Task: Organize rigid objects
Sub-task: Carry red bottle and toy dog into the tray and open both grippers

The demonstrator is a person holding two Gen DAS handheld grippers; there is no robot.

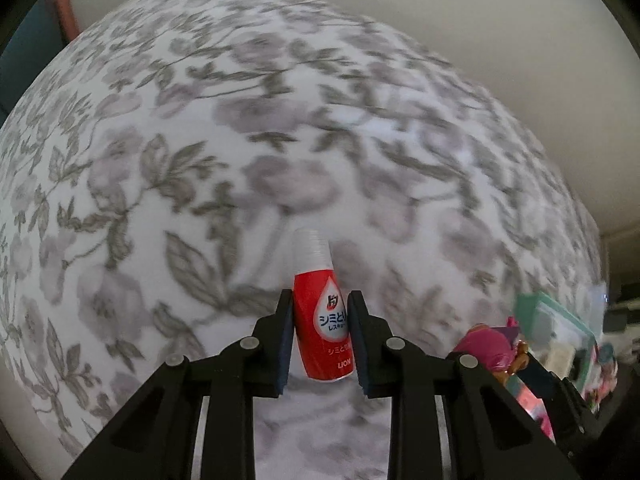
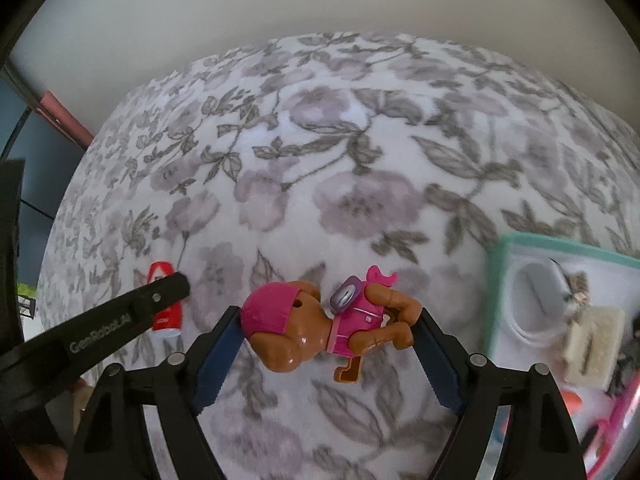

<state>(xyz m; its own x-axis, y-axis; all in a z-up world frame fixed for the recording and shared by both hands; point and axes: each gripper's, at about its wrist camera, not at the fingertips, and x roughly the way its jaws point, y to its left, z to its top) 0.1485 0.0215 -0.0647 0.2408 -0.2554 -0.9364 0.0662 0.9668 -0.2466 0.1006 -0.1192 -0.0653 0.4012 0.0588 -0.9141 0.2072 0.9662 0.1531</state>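
A small red bottle (image 1: 320, 320) with a clear cap and white label stands upright between the pads of my left gripper (image 1: 321, 294), which is shut on it above the floral cloth. In the right wrist view that bottle (image 2: 168, 318) shows at the left behind a black left-gripper finger (image 2: 160, 296). My right gripper (image 2: 328, 314) stands wide, shut on a brown toy dog (image 2: 304, 332) in a pink hat and suit. One pad presses its head, the other its paws. It stays sharp while the background blurs. The toy dog (image 1: 488, 350) also shows at the lower right of the left wrist view.
A floral grey-and-white cloth (image 2: 360, 160) covers the surface. A teal-rimmed box (image 2: 560, 246) at the right holds a white cable, a pale sponge-like block and small items; this box (image 1: 560, 320) also appears in the left wrist view. A pale wall lies behind.
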